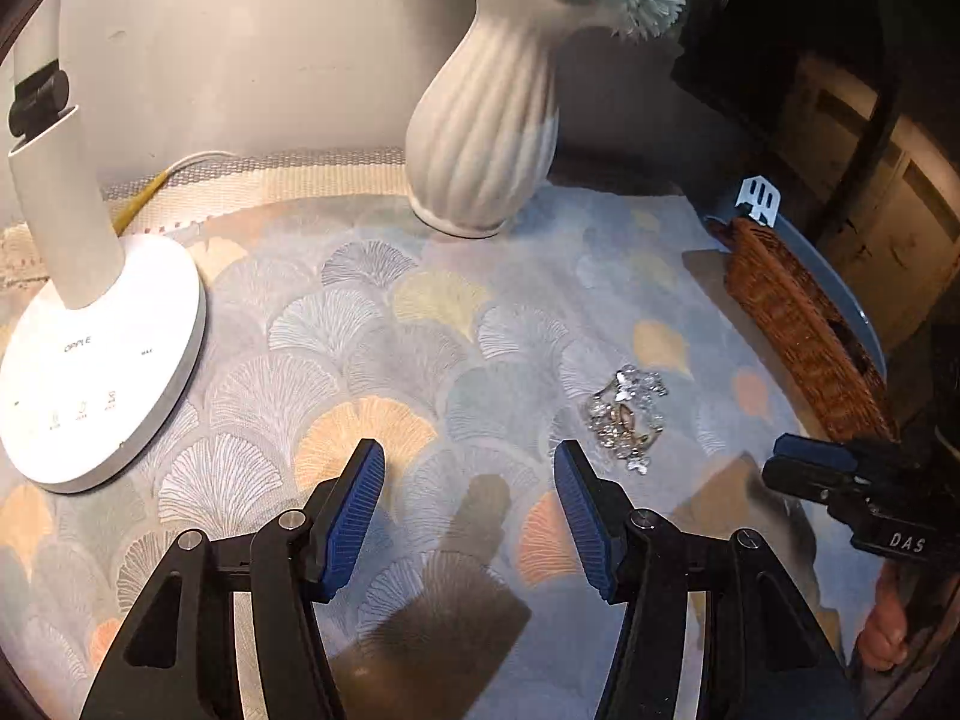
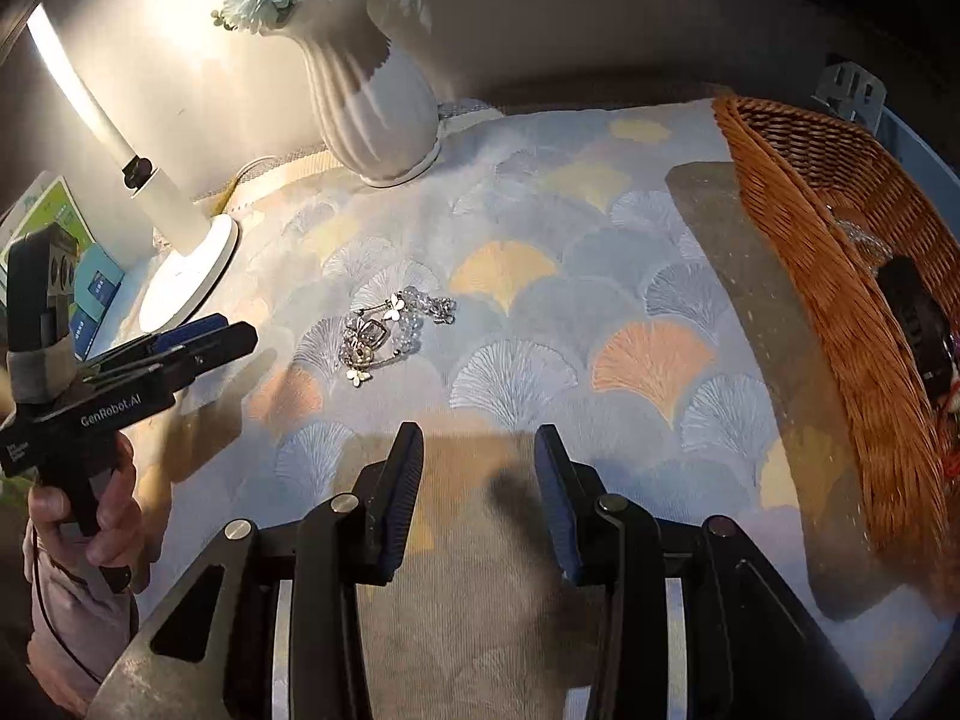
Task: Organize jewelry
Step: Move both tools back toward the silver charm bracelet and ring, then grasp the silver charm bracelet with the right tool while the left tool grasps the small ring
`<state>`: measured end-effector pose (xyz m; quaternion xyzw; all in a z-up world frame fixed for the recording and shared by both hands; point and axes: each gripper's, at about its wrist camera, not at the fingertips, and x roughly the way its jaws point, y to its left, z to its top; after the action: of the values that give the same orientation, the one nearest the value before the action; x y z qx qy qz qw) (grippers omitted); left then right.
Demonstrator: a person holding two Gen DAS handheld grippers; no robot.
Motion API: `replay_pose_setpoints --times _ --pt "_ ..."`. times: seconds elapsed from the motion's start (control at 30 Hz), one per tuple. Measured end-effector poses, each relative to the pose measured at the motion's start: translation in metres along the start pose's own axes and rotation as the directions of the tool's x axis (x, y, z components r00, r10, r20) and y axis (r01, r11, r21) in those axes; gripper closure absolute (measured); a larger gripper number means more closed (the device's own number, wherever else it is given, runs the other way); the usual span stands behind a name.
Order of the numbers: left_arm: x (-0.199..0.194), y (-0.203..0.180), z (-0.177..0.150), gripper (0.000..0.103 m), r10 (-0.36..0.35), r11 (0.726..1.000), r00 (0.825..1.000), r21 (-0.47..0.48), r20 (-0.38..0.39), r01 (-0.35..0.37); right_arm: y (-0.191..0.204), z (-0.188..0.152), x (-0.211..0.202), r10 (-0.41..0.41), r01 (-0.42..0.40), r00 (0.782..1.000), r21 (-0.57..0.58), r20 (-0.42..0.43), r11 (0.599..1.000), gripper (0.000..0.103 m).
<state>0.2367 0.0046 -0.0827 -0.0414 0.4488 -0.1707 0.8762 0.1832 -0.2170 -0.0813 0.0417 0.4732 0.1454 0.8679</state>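
Wicker basket [image 2: 840, 276] edges the cloth [image 2: 540, 228]; jewelry [image 2: 384, 330] lies apart.

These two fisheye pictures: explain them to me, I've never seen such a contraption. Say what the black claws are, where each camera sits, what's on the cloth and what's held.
The claws are two hand-held grippers, each carrying a camera that looks along its blue-padded fingers. One picture is from the left gripper, the other from the right gripper; each also shows the other gripper at its edge. On the patterned cloth lie a tangle of jewelry, a white vase, a lamp base and a wicker basket. Both grippers are open and hold nothing.
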Motion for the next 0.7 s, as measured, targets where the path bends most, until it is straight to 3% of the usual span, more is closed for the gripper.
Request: replay_pose_setpoints --times 0.17,0.3,0.37,0.53,0.6,0.7 --pt "-0.002 -0.003 -0.004 0.043 0.078 0.996 0.996 0.031 0.037 -0.079 0.013 0.023 0.027 0.02 -0.02 1.0 -0.01 -0.016 1.0 0.066" --pt "0.0 -0.001 -0.004 0.043 0.062 0.998 0.998 0.016 0.026 -0.062 0.029 0.033 0.042 0.004 -0.006 1.0 -0.05 -0.029 0.999 0.069" --pt "0.0 0.0 -0.003 0.043 0.058 0.998 0.998 0.005 0.022 -0.058 0.038 0.037 0.051 -0.022 0.019 0.999 -0.077 -0.035 0.997 0.072" --pt "0.002 -0.005 -0.003 0.043 0.066 0.998 0.998 0.023 0.024 -0.067 0.06 0.038 0.062 -0.187 0.185 0.982 -0.201 0.01 0.962 0.082" --pt "0.002 -0.007 -0.003 0.043 0.074 0.997 0.997 0.034 0.026 -0.075 0.067 0.035 0.061 -0.198 0.197 0.98 -0.237 0.017 0.951 0.093" --pt "0.002 -0.005 -0.003 0.043 0.075 0.997 0.997 0.03 0.028 -0.076 0.073 0.032 0.056 -0.196 0.195 0.98 -0.26 0.02 0.946 0.093"
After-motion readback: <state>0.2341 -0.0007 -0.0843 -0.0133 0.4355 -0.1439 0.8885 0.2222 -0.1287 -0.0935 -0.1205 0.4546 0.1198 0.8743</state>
